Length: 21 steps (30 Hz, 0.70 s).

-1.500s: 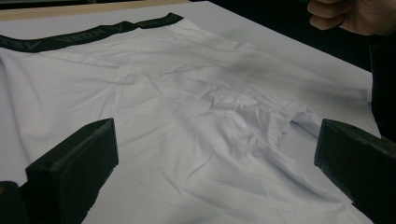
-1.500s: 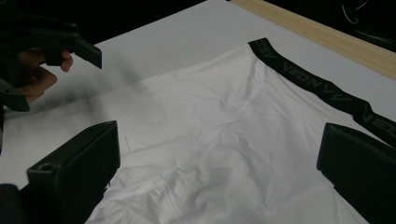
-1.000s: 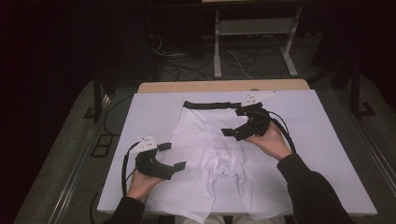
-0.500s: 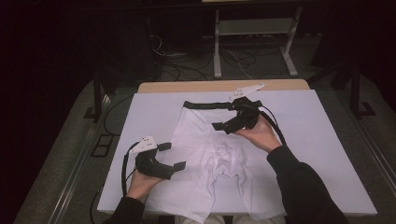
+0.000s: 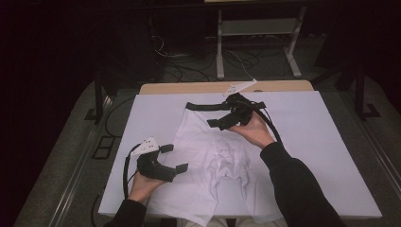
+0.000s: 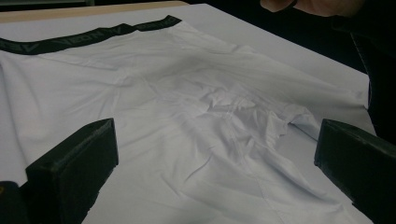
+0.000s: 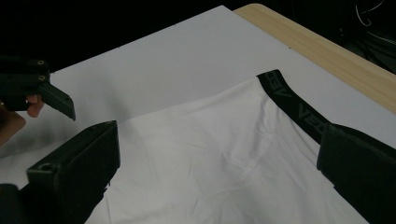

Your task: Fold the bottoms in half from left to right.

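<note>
In the high view, a pair of white boxer shorts (image 5: 215, 163) lies spread flat in the middle of the white-covered counter (image 5: 326, 142), its black waistband (image 5: 204, 107) at the 12 o'clock end and the legs toward 6 o'clock, near the person. The left gripper (image 5: 171, 158) hovers at about 8 o'clock of the garment, over its left leg edge, fingers spread apart and holding nothing. The right gripper (image 5: 218, 121) sits at roughly 1 o'clock, just below the waistband, its fingers likewise apart and empty. In the left gripper view, the shorts (image 6: 196, 121) stretch ahead between the parted fingers, mostly smooth but rumpled around the crotch seam, with the waistband (image 6: 70, 41) at 11 o'clock. In the right gripper view, the waistband (image 7: 299, 109) runs toward 4 o'clock just in front of the open fingers, and the left gripper (image 7: 51, 95) shows at 9 o'clock. Judging from this, the garment is laid out but no fold is made; grasping and folding all appear left to do.
</note>
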{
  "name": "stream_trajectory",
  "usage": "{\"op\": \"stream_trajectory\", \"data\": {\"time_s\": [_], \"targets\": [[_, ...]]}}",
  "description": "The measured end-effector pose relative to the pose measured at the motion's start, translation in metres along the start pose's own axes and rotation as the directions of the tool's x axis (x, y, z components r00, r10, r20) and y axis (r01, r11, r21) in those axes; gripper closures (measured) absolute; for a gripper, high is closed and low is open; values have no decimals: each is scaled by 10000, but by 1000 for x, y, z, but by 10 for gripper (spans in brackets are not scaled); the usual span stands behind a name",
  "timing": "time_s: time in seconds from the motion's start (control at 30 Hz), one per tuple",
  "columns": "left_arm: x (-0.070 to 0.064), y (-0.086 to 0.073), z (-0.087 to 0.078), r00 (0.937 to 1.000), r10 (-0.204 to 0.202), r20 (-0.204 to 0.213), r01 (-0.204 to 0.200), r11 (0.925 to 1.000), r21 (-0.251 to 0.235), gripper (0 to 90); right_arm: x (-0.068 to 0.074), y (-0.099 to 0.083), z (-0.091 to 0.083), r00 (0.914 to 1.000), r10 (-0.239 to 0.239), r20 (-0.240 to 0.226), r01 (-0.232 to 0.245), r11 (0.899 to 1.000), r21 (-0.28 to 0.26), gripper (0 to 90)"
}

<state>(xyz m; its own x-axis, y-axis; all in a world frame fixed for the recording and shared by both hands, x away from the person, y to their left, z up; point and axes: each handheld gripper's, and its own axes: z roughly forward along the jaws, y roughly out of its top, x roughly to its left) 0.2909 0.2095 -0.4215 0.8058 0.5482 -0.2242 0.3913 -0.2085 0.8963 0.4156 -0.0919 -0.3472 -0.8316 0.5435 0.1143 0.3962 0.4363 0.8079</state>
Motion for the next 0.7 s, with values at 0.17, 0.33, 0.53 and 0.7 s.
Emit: {"op": "stream_trajectory", "data": {"time_s": [0.17, 0.33, 0.53, 0.7], "targets": [[0, 0, 0, 10000, -28, 16, 28, 10000, -24, 0, -4, 6, 8, 10000, 84, 40, -84, 10000, -31, 0], [0, 0, 0, 10000, -19, 31, 19, 10000, -28, 0, -9, 10, 13, 9998, 172, 121, -172, 9999, -19, 0], [0, 0, 0, 10000, -52, 58, 52, 10000, -35, 0, -17, 14, 23, 9992, 313, 245, -313, 9995, -21, 0], [1, 0, 0, 10000, -9, 76, 9, 10000, -34, 0, -20, 16, 30, 9990, 339, 276, -338, 9994, -44, 0]]}}
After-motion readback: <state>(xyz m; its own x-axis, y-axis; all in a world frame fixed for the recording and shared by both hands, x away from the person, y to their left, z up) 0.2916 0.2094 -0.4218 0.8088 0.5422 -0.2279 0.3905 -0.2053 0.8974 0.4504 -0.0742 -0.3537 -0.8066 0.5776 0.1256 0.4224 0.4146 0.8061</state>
